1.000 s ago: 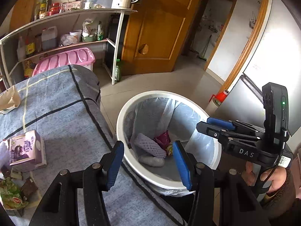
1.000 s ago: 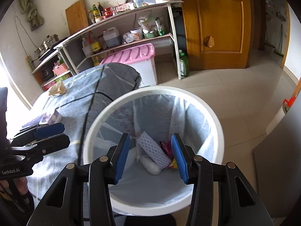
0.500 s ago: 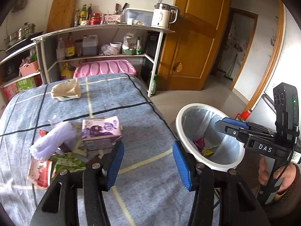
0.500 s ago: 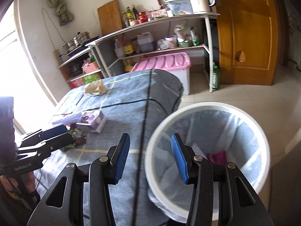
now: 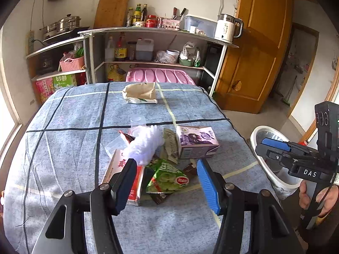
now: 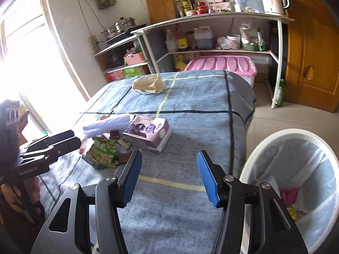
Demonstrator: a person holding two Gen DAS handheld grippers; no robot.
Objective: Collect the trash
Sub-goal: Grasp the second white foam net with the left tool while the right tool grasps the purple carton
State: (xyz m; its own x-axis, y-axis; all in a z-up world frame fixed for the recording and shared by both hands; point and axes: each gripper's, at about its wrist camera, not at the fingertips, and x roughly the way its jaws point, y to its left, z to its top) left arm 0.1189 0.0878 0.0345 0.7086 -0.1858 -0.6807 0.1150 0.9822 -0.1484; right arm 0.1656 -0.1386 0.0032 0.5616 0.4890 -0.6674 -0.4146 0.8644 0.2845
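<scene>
Both grippers left bin (image 6: 252, 169) for table edge (image 6: 233, 127) (jaws just widened, empty)

Right gripper (image 6: 169, 176) over the near part of the blue cloth-covered table (image 6: 197, 97); jaws apart, just been opening, nothing between them. Purple carton (image 6: 148, 133) mid-table beside a green wrapper (image 6: 103, 150). White lined bin (image 6: 296, 182) off the table's right edge, holding scraps. Left gripper (image 6: 61, 141) at the left edge.

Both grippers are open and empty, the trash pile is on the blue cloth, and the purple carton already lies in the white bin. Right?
Not quite: the purple carton is not in the white bin; the right wrist view shows it on the blue cloth, beside the trash pile. The rest holds.
</scene>
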